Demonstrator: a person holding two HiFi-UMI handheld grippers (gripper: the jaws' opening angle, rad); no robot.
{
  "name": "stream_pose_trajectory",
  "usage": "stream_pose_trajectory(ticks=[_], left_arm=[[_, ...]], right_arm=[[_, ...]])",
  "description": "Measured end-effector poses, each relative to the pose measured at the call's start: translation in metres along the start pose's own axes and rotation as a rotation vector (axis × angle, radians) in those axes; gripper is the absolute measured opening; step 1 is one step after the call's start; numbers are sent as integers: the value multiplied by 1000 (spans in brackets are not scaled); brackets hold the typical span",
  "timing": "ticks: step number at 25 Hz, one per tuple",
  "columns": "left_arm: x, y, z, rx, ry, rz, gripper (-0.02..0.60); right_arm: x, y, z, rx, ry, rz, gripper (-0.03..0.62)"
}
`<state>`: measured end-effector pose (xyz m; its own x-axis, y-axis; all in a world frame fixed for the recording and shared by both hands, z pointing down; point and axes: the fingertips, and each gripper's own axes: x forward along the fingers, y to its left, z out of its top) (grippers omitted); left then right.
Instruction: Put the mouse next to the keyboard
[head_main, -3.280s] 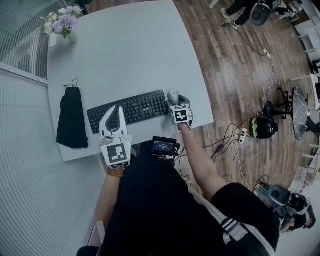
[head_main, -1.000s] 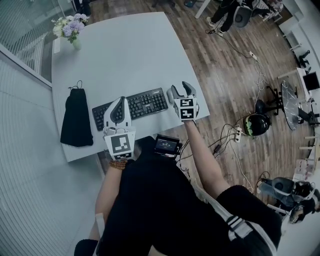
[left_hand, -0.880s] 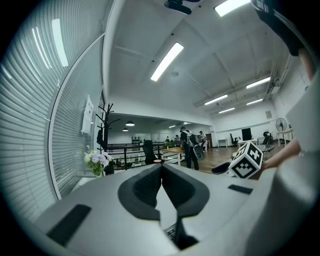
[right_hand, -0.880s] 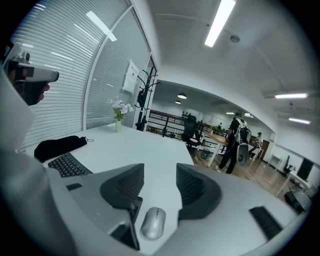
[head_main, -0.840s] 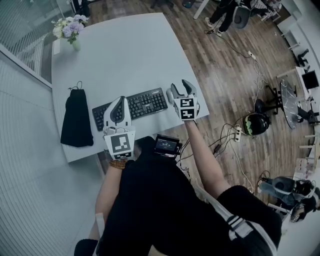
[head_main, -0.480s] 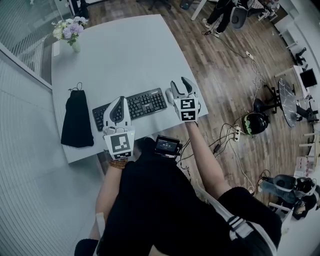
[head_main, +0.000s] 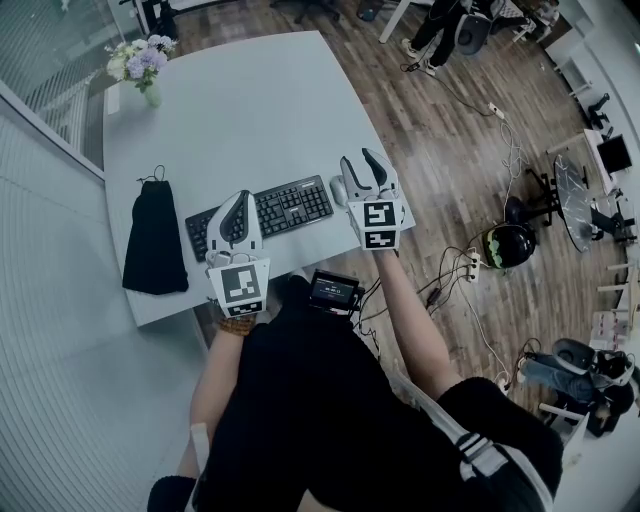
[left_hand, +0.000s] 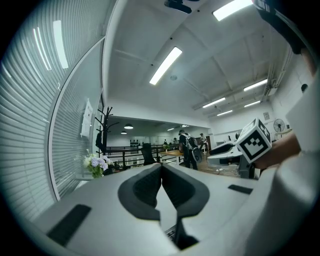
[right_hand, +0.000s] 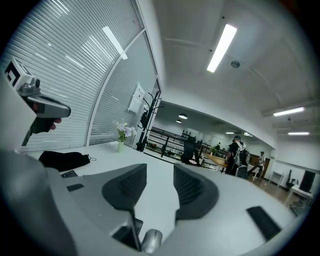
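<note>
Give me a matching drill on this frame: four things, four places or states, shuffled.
Things:
1 mouse
2 black bag
3 flowers
4 left tool

Places or states:
A jaws together, nothing between them
B far left corner of the table
C just past the right end of the keyboard
D flat on the table, left of the keyboard

Pairs: 1-C, 2-D, 3-B, 4-A

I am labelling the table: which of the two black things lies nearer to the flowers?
The black bag, soft, with a cord loop; the keyboard lies further from the flowers.
</note>
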<state>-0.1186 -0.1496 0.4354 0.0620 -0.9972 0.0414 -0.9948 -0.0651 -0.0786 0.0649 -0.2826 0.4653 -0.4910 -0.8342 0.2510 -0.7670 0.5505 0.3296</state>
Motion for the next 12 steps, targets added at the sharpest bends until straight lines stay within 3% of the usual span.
stream_pose_trajectory(ticks=[12], left_arm=[[-10, -1, 11, 0, -29, -8, 12]], right_arm=[[-30, 10, 41, -17, -77, -16, 152]])
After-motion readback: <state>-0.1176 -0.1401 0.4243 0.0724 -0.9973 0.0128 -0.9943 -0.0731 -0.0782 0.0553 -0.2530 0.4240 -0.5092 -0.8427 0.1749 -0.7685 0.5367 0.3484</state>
